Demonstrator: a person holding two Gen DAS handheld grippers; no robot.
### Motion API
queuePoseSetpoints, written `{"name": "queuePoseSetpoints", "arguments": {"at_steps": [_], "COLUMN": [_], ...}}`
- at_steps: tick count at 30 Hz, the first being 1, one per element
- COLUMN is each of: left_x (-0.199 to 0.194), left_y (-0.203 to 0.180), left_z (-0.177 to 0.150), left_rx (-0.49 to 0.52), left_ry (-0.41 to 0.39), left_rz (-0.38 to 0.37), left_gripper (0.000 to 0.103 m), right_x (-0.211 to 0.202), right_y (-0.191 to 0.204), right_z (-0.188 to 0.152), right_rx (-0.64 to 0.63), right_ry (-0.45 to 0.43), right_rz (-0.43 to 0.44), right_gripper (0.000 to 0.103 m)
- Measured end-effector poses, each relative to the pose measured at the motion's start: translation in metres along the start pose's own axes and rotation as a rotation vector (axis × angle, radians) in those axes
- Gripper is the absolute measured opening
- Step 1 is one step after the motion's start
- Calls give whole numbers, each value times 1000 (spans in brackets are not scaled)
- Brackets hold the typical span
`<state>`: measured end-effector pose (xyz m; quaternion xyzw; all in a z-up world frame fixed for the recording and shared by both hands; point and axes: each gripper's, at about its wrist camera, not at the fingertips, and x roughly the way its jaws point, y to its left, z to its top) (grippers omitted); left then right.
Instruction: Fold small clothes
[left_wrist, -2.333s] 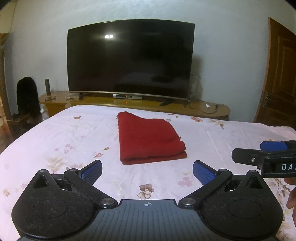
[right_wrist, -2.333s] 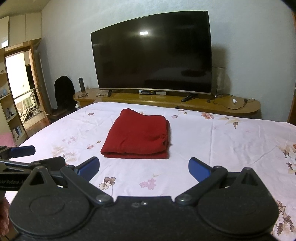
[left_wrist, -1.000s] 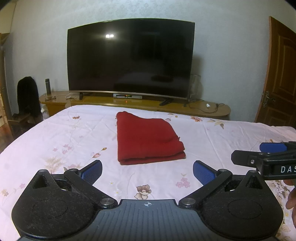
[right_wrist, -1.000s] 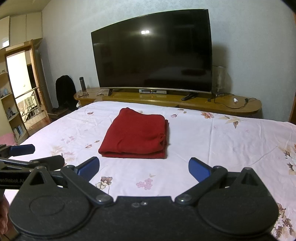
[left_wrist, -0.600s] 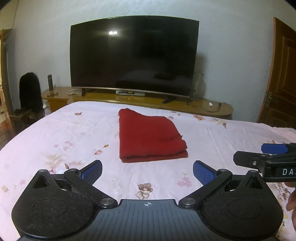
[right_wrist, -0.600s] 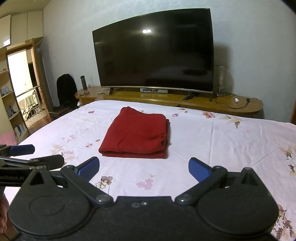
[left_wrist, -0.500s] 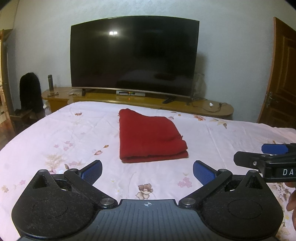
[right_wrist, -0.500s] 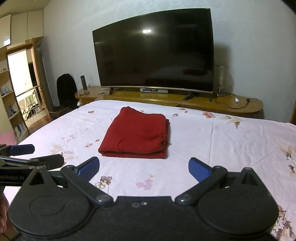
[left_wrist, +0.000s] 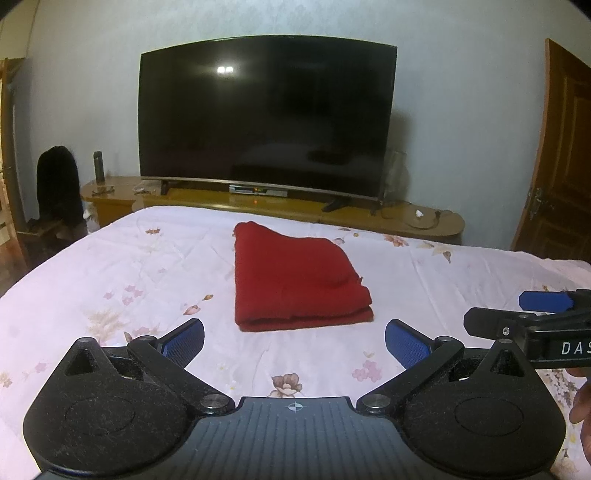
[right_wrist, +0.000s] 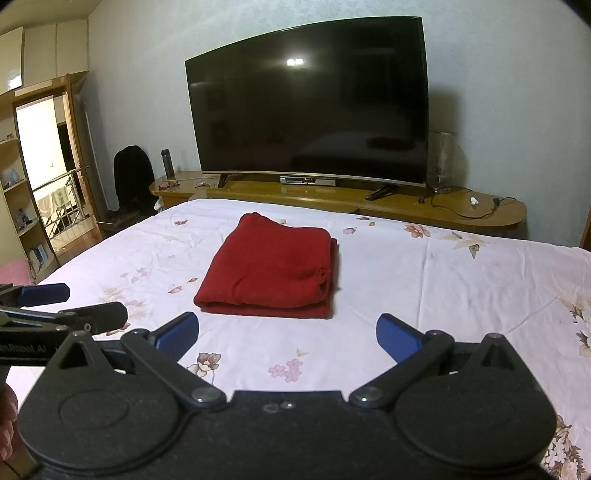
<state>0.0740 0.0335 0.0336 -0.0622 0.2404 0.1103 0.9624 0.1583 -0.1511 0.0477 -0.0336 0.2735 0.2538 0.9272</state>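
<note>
A red garment (left_wrist: 295, 280) lies folded into a neat rectangle in the middle of the bed; it also shows in the right wrist view (right_wrist: 271, 275). My left gripper (left_wrist: 294, 341) is open and empty, held above the bed just short of the garment's near edge. My right gripper (right_wrist: 287, 334) is open and empty too, beside the left one and equally short of the garment. Each gripper's fingers show at the edge of the other's view.
The bed (left_wrist: 110, 280) has a pale sheet with flower prints. Behind it stands a wooden TV bench (left_wrist: 424, 221) with a large dark TV (left_wrist: 266, 118). A wooden door (left_wrist: 561, 155) is at the right, a doorway and shelves (right_wrist: 44, 177) at the left.
Both grippers have only drifted slightly; the views shifted a little. The red garment has not moved and both grippers stay open.
</note>
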Motion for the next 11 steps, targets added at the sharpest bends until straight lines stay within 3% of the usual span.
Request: {"name": "queuePoseSetpoints", "arguments": {"at_steps": [11], "left_x": [2], "left_y": [3], "left_z": [2], "left_rx": [-7], "left_ry": [-32], "left_rz": [13], "left_gripper": [103], "right_x": [1], "right_y": [-4], "right_z": [2], "right_rx": [-3], "right_ry": [-6], "right_rz": [6], "right_gripper": [102]}}
